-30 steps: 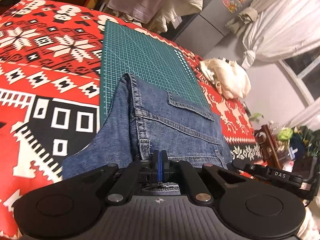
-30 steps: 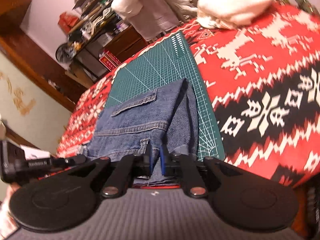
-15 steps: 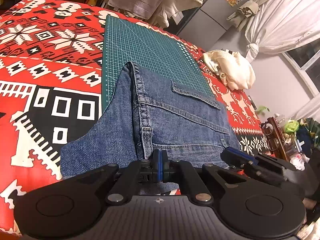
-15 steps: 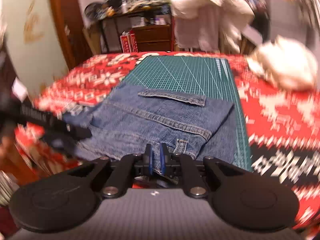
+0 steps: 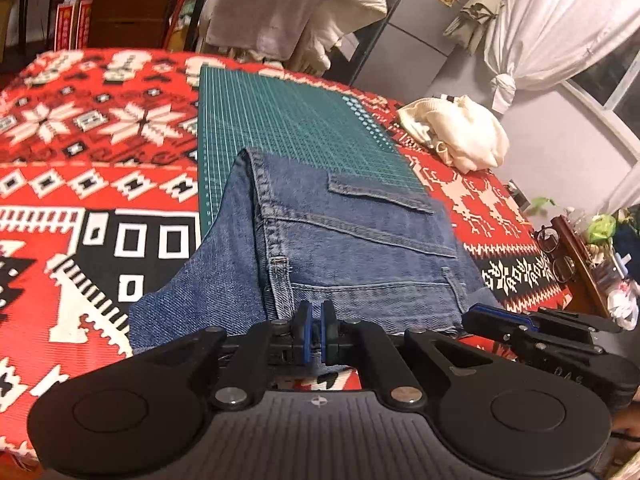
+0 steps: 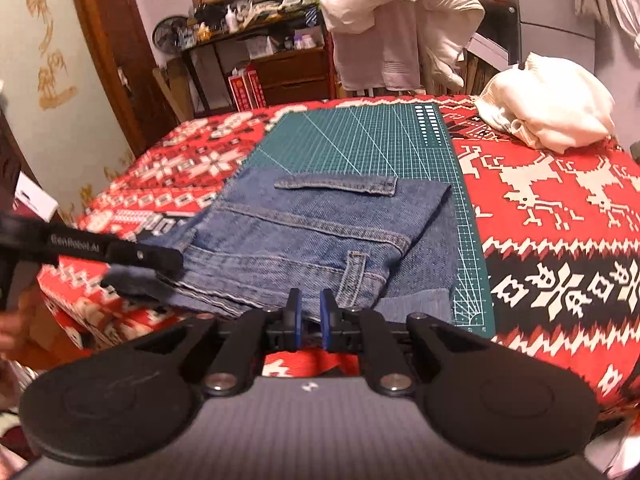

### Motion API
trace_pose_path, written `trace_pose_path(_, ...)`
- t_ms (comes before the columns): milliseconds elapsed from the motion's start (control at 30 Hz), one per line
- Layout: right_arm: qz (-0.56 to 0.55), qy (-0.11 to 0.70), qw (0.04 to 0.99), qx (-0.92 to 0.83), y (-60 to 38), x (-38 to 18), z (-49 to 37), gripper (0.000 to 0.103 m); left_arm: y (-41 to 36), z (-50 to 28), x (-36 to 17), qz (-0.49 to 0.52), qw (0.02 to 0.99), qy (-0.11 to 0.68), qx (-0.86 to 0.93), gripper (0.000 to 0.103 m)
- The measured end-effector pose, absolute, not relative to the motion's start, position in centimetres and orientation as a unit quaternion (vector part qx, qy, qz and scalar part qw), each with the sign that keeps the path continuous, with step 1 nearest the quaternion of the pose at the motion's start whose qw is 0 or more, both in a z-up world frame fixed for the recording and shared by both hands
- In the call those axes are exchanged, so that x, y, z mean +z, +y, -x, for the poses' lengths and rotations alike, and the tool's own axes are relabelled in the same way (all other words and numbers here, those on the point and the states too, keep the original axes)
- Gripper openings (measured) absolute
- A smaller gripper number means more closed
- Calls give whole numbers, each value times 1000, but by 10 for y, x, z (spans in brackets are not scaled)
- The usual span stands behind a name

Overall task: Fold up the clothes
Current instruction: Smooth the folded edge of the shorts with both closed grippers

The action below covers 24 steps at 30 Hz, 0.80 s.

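Folded blue jeans (image 5: pixel 360 248) (image 6: pixel 312 232) lie flat, back pocket up, across the near end of a green cutting mat (image 5: pixel 288 120) (image 6: pixel 360 140). My left gripper (image 5: pixel 315 328) is at the jeans' near left edge, its blue pads parted by a narrow gap, with denim lying between and under them. In the right wrist view the left gripper (image 6: pixel 160 268) straddles that same edge. My right gripper (image 6: pixel 310 316) pinches the near hem by a belt loop, its pads held apart by the thick denim. The right gripper (image 5: pixel 472 318) shows at the jeans' right corner.
A red, white and black patterned cloth (image 5: pixel 80 160) (image 6: pixel 560 240) covers the table. A cream garment (image 5: pixel 460 136) (image 6: pixel 552 116) is bunched at the far right of the mat. Pale clothes (image 6: pixel 400 28) hang over a chair behind the table. A low stand with glasses (image 5: pixel 560 248) is off the right edge.
The jeans have been set down flat on the mat. My left pads, pressed together before, have parted slightly. The right wrist view has swung level, with its pad gap about unchanged.
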State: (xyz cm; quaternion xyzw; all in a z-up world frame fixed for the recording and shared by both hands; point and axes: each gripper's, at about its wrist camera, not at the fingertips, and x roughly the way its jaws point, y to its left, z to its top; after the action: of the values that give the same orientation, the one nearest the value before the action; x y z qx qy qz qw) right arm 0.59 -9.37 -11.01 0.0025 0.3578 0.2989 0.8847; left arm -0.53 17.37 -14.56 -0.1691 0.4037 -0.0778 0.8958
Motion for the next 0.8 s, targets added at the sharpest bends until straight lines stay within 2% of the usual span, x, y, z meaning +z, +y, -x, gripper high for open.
trace_pose_path(400,17,364,879,306,-54,-119,-27,12,145,-12,-155,157,898,403,-85,2)
trace_pose_path(800,29,366,877,311,-59,-129,-13,12,156,-2,-164,169,893,411,-68,3)
